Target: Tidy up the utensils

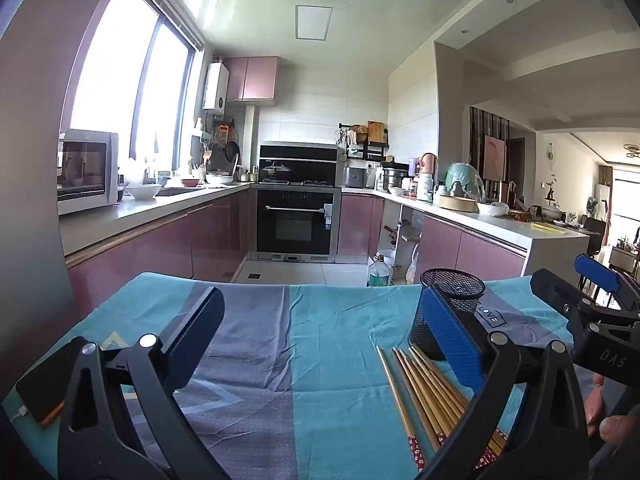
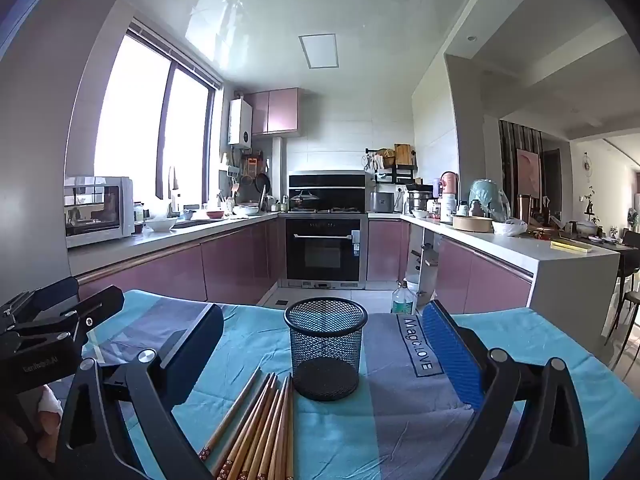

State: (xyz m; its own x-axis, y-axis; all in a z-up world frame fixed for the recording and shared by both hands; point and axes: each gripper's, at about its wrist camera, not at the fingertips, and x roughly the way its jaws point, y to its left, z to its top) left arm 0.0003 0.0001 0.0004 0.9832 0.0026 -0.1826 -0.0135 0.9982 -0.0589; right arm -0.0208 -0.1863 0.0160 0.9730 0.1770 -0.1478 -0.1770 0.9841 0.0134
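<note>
Left hand-held gripper (image 1: pixel 320 344) wide open and empty, right hand-held gripper (image 2: pixel 324 352) also wide open, chopsticks (image 2: pixel 260 428) lying beside upright mesh cup (image 2: pixel 326 344), striped tabletop (image 2: pixel 400 432)

We get blown-out daylight from the window (image 1: pixel 120 80) on the left, ceiling (image 2: pixel 248 20) glare, and heavy fisheye bending with dark corners.

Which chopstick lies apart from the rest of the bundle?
The leftmost chopstick: it splays away to the left, leaving a gap, while the other chopsticks lie packed together before the mesh cup.
</note>
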